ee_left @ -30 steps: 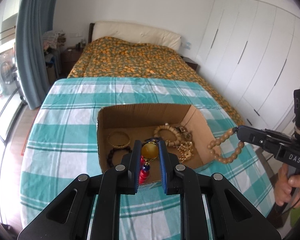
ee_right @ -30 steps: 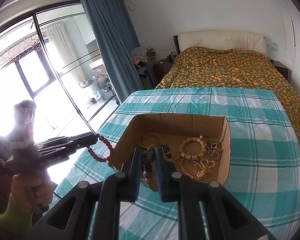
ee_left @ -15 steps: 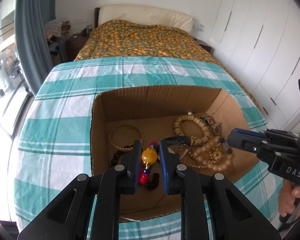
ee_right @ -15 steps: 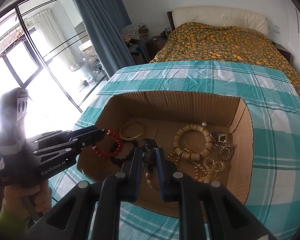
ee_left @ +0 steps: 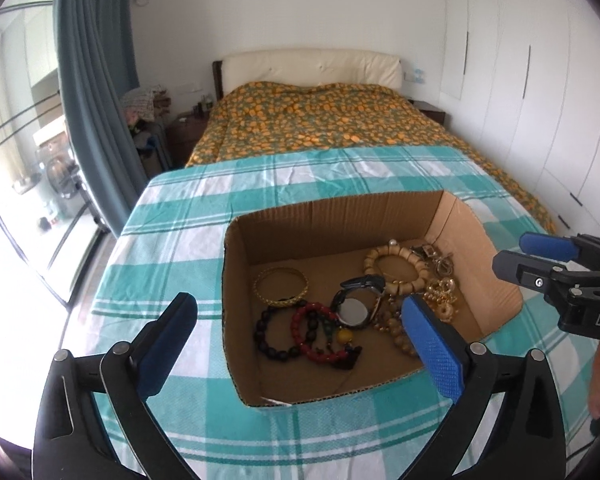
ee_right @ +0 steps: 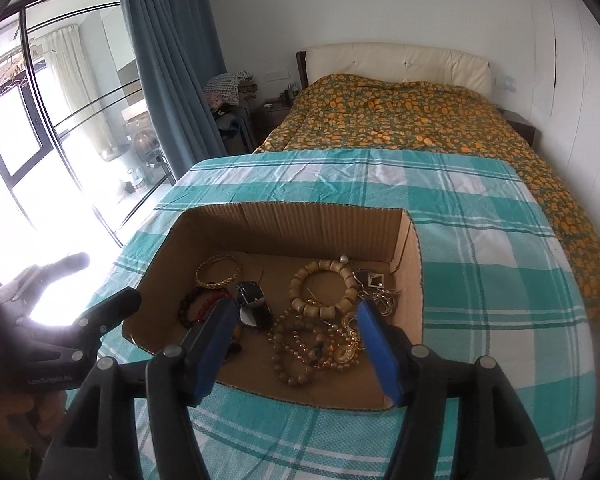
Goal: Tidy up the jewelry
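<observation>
L gripper (ee_left: pixel 296 340) jaws opening, spread wide, blue pads far apart, nothing between them and nothing held; R gripper (ee_right: pixel 296 344) jaws also opening, about half spread, empty too. Both hang over the near edge of an open cardboard box (ee_left: pixel 332 216) sitting on a teal/white checked cloth (ee_left: pixel 204 208). Box contents, seen from L cam: red bead bracelet (ee_left: pixel 318 336) w/ a yellow bead (ee_left: pixel 345 335) near front-centre, lying just beyond the gap of the L gripper; black bead bracelet (ee_left: pixel 270 334) touching it on the left; gold bangle (ee_left: pixel 281 286) behind those; watch (ee_left: pixel 356 300) mid-box; big tan bead bracelet (ee_left: pixel 396 268) toward the back right; heap of gold chains/charms (ee_left: pixel 440 296) by the right wall; string of small tan beads (ee_right: pixel 296 356) at front right, directly ahead of the R gripper's gap in R cam. Silver bits (ee_right: pixel 374 284) sit in the back right corner. All jewelry is lying on the box floor, none touching either tool. R gripper shows in L cam at right edge, beside the box's right wall; L gripper shows in R cam at left, washed out by window glare. Bed w/ orange-patterned cover (ee_left: pixel 324 120) beyond the cloth
</observation>
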Demonstrator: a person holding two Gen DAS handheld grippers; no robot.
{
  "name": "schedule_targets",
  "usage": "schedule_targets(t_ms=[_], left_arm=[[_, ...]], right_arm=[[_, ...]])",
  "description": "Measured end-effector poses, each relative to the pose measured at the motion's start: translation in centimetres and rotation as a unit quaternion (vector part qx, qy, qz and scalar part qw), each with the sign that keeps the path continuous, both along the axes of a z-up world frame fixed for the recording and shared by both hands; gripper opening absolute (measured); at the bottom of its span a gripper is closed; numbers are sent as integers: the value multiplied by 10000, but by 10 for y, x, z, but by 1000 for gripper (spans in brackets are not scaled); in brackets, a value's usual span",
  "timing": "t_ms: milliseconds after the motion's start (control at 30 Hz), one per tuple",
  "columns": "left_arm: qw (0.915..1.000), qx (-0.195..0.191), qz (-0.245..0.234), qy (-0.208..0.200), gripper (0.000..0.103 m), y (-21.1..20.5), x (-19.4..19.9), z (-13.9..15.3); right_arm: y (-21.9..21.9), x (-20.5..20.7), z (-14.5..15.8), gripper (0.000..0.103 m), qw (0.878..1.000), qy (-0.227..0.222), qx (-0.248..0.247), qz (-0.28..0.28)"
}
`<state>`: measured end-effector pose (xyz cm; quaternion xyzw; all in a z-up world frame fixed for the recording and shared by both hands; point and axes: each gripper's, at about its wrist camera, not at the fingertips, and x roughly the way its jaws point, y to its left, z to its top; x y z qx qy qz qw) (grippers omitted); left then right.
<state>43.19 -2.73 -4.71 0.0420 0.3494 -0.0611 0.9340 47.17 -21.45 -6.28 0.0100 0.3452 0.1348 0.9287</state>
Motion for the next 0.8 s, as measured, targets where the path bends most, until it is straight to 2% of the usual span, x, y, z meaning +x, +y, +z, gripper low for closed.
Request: schedule_targets(t_ms=[167, 267, 367, 500, 800], left_arm=[[9990, 325, 216, -214, 102, -7, -20, 14], [9984, 318, 366, -289, 102, -7, -32, 20], [9985, 179, 459, -246, 102, -5, -42, 25], [9969, 256, 710, -233, 102, -7, -55, 29], [9967, 209, 776, 71, 102, -6, -74, 28]], right_arm=[[2, -28, 16, 66, 9996, -235, -182, -34], [0, -45, 25, 81, 9986, -413, -308, -104], [0, -52, 27, 81, 9981, -482, -368, -135], [-4, -64, 29, 82, 9978, -516, -370, -177], [-6, -83, 31, 84, 9967, -489, -559, -329]])
